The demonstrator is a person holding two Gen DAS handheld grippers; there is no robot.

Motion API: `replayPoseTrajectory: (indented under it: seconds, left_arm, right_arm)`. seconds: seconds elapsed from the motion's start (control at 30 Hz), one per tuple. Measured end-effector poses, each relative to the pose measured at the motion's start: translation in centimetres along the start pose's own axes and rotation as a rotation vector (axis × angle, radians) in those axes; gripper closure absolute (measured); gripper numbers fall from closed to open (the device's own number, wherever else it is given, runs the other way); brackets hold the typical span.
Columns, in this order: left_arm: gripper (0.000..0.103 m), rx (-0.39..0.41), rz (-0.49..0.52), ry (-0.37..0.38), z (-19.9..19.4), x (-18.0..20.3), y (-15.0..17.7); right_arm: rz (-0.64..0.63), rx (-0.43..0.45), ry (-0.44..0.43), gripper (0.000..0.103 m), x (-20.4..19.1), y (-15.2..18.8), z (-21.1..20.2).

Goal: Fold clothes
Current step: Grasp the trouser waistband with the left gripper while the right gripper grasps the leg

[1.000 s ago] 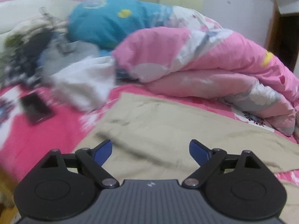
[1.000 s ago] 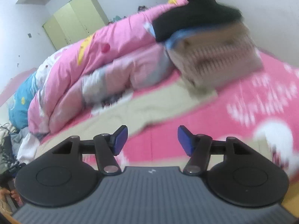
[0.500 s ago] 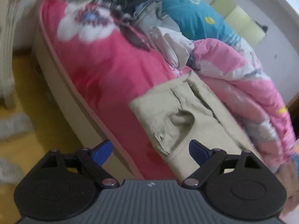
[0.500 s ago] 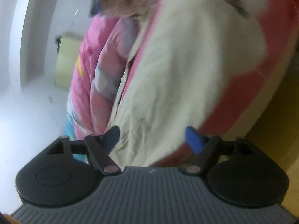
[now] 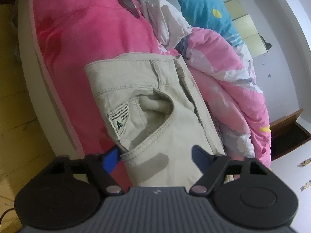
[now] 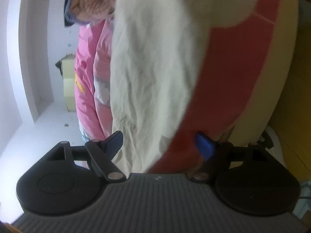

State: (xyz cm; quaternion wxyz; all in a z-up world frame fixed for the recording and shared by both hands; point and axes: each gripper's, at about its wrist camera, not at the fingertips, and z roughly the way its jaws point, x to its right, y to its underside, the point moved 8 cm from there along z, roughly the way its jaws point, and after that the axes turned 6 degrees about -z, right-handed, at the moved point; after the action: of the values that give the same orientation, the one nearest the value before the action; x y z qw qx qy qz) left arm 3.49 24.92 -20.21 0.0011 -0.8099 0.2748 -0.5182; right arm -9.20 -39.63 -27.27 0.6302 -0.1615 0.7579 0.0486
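Note:
Beige trousers (image 5: 147,89) lie on the pink bed sheet (image 5: 77,29), waistband end toward me, with a gaping pocket and a small label. My left gripper (image 5: 155,158) is at the near edge of that end and its jaws are closing. The cloth lies between the blue pads, which stand well apart; the left pad (image 5: 110,160) touches the hem. In the right wrist view the trouser leg (image 6: 147,68) is blurred and runs away from me. My right gripper (image 6: 159,143) is open, with cloth and red sheet (image 6: 233,77) between its fingers.
A rumpled pink quilt (image 5: 223,62) lies along the far side of the trousers, with a blue pillow (image 5: 204,2) and white garments (image 5: 165,19) beyond. The bed's pale edge (image 5: 29,58) drops to a yellow wooden floor (image 5: 13,106). A pale green wardrobe (image 5: 246,33) stands by the wall.
Both views have rolled and dropped toward the bed's edge, close to the trousers. The left jaws have narrowed around the waistband end. The right jaws stand wider than a second ago.

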Motion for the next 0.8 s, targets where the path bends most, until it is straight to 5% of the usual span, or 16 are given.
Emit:
replayPoseTrajectory:
  seconds: [0.13,0.23,0.4,0.8]
  left_arm:
    - [0.060,0.008,-0.002,-0.003,-0.5,0.1,-0.5]
    - [0.084,0.025,0.005,-0.002,-1.1,0.2,-0.8]
    - [0.088,0.057,0.048,0.015,-1.9,1.4,-1.1]
    - [0.091,0.136,0.209,0.055,-3.9,6.5,-1.3]
  right_arm:
    - [-0.037,0.022,-0.034,0.028,-1.6,-0.1,0.5]
    - [-0.040,0.029,-0.038,0.048,-1.9,-0.2,0.6]
    - [-0.059,0.048,-0.028,0.093,-1.9,-0.3,0.3]
    - [-0.198,0.117,-0.038,0.101,-5.9,-1.2,-0.9]
